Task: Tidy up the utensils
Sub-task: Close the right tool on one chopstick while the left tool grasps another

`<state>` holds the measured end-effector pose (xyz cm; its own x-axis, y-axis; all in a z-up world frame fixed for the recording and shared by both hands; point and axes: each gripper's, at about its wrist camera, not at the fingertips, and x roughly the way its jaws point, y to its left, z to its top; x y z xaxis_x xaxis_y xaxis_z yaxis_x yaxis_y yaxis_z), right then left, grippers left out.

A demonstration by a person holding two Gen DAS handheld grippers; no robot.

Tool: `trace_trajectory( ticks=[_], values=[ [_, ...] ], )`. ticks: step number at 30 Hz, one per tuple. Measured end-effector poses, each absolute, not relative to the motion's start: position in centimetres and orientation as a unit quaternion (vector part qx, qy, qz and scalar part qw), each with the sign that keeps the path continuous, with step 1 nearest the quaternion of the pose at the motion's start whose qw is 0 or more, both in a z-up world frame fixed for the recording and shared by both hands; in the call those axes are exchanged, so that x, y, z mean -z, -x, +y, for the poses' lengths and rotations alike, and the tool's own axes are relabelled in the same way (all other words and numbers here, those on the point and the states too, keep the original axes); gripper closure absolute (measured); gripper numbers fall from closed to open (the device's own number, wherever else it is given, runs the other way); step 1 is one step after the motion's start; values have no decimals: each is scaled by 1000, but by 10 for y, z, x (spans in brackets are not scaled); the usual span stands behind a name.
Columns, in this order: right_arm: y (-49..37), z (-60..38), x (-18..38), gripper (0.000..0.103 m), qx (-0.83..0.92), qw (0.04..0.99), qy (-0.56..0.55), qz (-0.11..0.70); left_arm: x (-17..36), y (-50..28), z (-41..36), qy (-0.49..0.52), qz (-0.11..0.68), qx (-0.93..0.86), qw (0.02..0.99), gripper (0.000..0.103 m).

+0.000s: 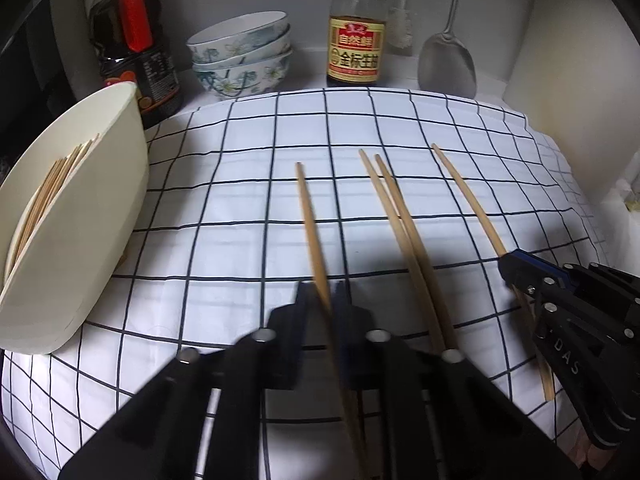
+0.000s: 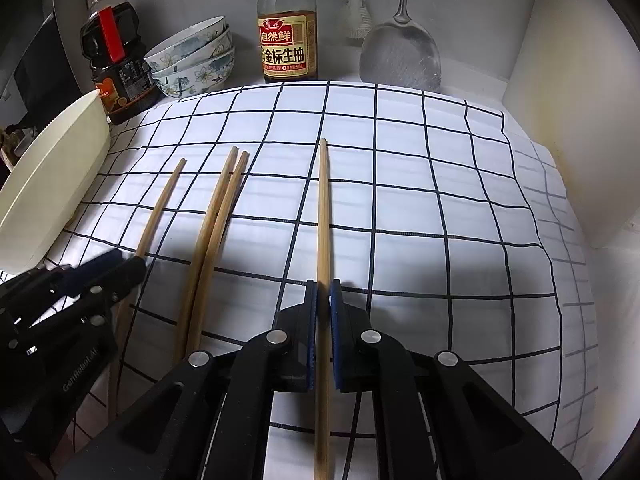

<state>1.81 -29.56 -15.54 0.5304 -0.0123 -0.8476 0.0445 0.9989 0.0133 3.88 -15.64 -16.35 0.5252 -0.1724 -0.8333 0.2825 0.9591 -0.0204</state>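
Left gripper (image 1: 324, 292) sits lowest in its own wrist view, black fingers (image 1: 304, 300) closed on a single wooden chopstick, here called the left chopstick (image 1: 310, 216). That stick runs up from between the pads, tip toward the back wall, its far part over the checked cloth (image 1: 224, 208); the fingertip area is motion-blurred.

Right gripper (image 2: 323, 296): blue-padded fingers (image 2: 336, 304) drawn narrow and pressing both sides of another stick, the right chopstick (image 2: 323, 208). It points nearly straight away from the camera, over the cloth. In the left wrist view the same gripper enters from the right edge, closed on that stick.

Between the two held sticks lies a pair of chopsticks (image 1: 394, 208), touching along part of their length, flat on the cloth, held by neither gripper.

Cream holder (image 1: 80, 240) stands tilted at the left edge of the cloth, with several chopsticks in the holder (image 1: 52, 184), seen only in the left wrist view.

Back row on the tabletop (image 1: 312, 82), beyond the cloth:
- dark sauce jug (image 1: 132, 40), red handle, far left
- stack of floral bowls (image 1: 242, 54), beside the jug
- soy sauce bottle (image 1: 356, 40), yellow label, centre
- metal spatula (image 1: 448, 60), leaning upright against the wall, right of the bottle
- bottle brush (image 1: 402, 32), between bottle and spatula, against the wall.
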Motion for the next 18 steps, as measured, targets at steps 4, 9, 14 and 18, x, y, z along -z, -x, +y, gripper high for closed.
trace_trajectory(
  ticks=[4,9,14,18],
  values=[
    [-15,-296,154,97,13,873,-29,486,162,-40,-155,-56,480,133,866,95],
    [-10,-293,143,97,10,878,-40,478,157,-38,-151,-50,492,135,859,96],
    [-7,-287,128,97,7,881,-52,470,138,-32,-144,-35,488,146,860,96],
    [-3,-274,107,97,2,888,-53,457,112,-30,-131,-33,475,152,866,96]
  ],
)
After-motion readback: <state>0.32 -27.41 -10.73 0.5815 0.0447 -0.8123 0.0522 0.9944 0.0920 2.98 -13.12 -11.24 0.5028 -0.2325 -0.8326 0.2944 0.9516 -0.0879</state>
